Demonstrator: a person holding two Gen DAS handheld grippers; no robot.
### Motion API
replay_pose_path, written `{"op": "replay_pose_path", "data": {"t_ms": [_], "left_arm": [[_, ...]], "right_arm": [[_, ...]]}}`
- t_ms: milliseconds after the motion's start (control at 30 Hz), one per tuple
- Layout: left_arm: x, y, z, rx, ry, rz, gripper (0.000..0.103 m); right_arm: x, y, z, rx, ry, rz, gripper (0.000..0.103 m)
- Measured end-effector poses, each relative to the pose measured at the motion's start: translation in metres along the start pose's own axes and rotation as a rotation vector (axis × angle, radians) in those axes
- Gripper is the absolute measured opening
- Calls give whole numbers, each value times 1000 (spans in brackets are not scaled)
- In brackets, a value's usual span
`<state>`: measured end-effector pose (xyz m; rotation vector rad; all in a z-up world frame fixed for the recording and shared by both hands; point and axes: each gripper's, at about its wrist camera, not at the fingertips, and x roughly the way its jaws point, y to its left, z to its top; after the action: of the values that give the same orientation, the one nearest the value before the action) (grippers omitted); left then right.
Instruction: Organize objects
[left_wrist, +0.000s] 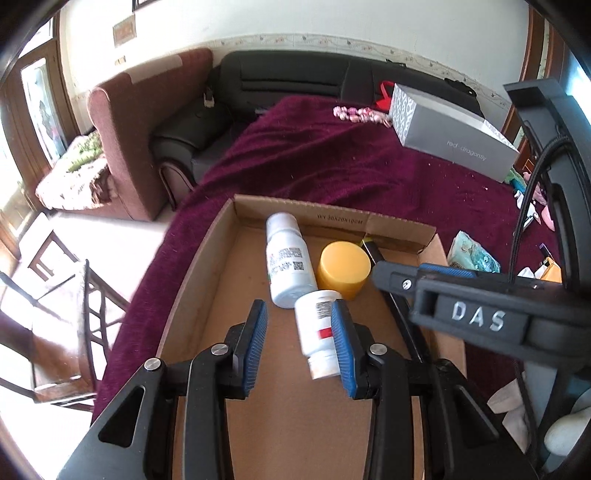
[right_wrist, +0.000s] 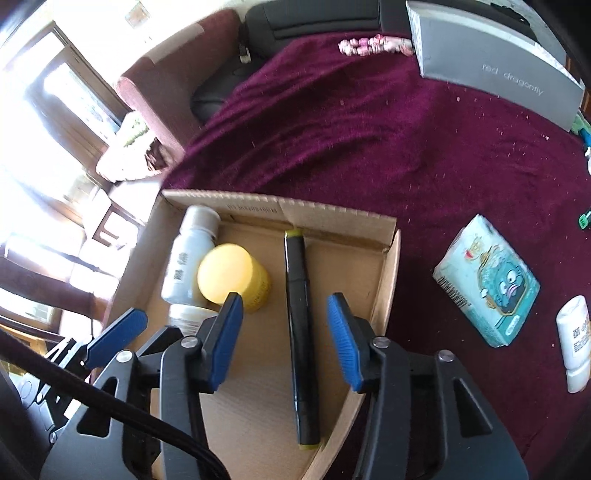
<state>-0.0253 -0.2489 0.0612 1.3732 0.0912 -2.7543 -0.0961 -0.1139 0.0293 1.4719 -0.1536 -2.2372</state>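
Observation:
A shallow cardboard box (left_wrist: 207, 258) (right_wrist: 384, 280) sits on the purple cloth. In it lie two white bottles (left_wrist: 286, 260) (left_wrist: 317, 328), a yellow jar (left_wrist: 343, 269) (right_wrist: 232, 277) and a long black marker (right_wrist: 301, 332). My left gripper (left_wrist: 299, 332) is open above the box, its right pad beside the nearer white bottle, which lies free on the box floor. My right gripper (right_wrist: 284, 332) is open, straddling the marker from above without touching it. The right gripper's body (left_wrist: 476, 314) shows in the left wrist view.
On the cloth right of the box lie a blue tissue pack (right_wrist: 487, 280) and another white bottle (right_wrist: 574, 343). A grey shoe box (right_wrist: 495, 62) stands at the back right. Pink beads (right_wrist: 373, 44) lie at the far edge. Sofa and chair stand beyond.

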Motion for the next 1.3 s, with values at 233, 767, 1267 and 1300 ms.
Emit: {"op": "replay_pose_path", "data": {"t_ms": [233, 767, 1267, 1300], "left_arm": [[-44, -15, -3, 29, -94, 40, 35], [-95, -124, -6, 217, -209, 67, 44], [-12, -185, 42, 151, -10, -66, 44], [0, -189, 47, 147, 8, -54, 44]], "right_arm": [[-39, 6, -6, -9, -100, 47, 54], [-142, -73, -79, 7, -294, 7, 63], [-194, -211, -107, 198, -465, -57, 70], [-194, -218, -108, 208, -473, -53, 70]]}}
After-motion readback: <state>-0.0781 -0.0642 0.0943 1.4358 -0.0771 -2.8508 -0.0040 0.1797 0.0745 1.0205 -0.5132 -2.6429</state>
